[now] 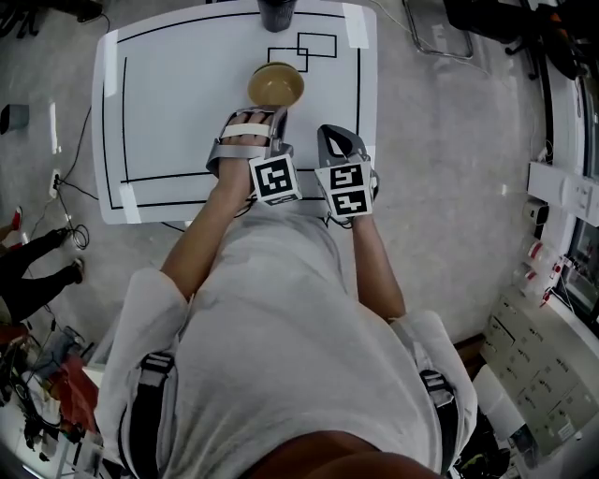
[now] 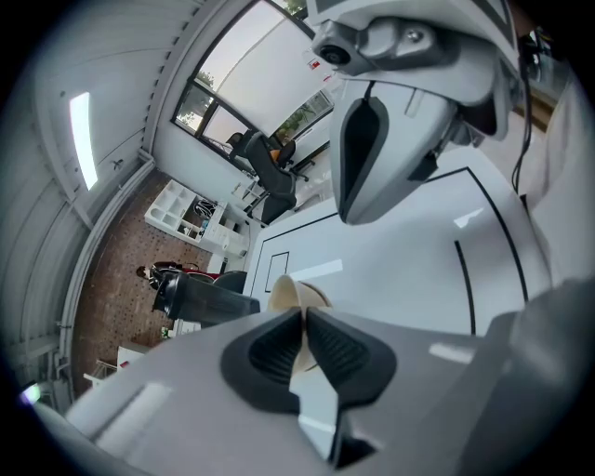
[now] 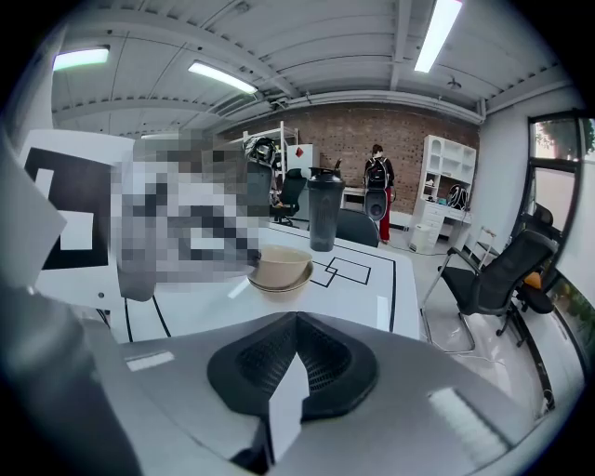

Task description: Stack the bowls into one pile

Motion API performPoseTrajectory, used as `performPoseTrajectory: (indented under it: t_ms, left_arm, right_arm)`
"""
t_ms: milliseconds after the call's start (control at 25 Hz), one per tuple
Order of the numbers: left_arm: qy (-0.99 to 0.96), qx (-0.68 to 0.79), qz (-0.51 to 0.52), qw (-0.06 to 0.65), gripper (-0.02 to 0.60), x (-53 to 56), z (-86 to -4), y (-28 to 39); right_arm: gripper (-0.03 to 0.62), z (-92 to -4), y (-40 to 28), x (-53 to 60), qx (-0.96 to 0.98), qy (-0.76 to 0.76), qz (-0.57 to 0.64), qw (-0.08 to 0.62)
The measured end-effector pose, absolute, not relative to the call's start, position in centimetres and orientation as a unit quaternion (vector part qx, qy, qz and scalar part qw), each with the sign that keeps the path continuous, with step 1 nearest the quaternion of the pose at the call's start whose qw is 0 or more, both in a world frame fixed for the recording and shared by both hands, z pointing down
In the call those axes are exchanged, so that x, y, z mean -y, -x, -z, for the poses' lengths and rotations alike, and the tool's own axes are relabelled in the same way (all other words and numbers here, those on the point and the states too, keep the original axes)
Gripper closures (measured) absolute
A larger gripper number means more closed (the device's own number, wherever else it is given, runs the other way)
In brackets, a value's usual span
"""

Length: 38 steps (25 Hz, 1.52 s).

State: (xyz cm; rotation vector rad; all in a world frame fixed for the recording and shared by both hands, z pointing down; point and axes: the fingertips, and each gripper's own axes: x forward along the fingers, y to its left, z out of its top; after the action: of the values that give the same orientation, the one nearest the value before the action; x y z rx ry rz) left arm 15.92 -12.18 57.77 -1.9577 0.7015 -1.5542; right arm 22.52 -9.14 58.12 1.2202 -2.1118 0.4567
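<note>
Just ahead of left gripper [image 2: 304, 314] jaws (tips together): stacked bowls [image 1: 275, 84].

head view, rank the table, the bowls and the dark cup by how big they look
1. table
2. bowls
3. dark cup, though the frame's top edge cuts it off, so this place is unsure

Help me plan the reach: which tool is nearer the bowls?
The left tool, its tips close by the stacked bowls; the right tool sits farther back.
</note>
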Motion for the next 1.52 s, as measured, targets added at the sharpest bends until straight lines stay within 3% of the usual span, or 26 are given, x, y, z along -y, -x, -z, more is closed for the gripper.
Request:
performPoseTrajectory:
  t_ms: [1120, 1520]
  left_arm:
    - [0.739, -0.249, 0.586, 0.220, 0.568, 12.6, -60.7, -16.4]
    - [0.782, -0.276, 0.545, 0.120, 0.565, 12.6, -61.4, -16.3]
  right_arm:
    - [0.595, -59.3, -24.9, 9.7, 0.794, -0.474, -0.185, 0.332]
    - [0.595, -59.6, -24.4, 9.4, 0.796, -0.469, -0.184, 0.336]
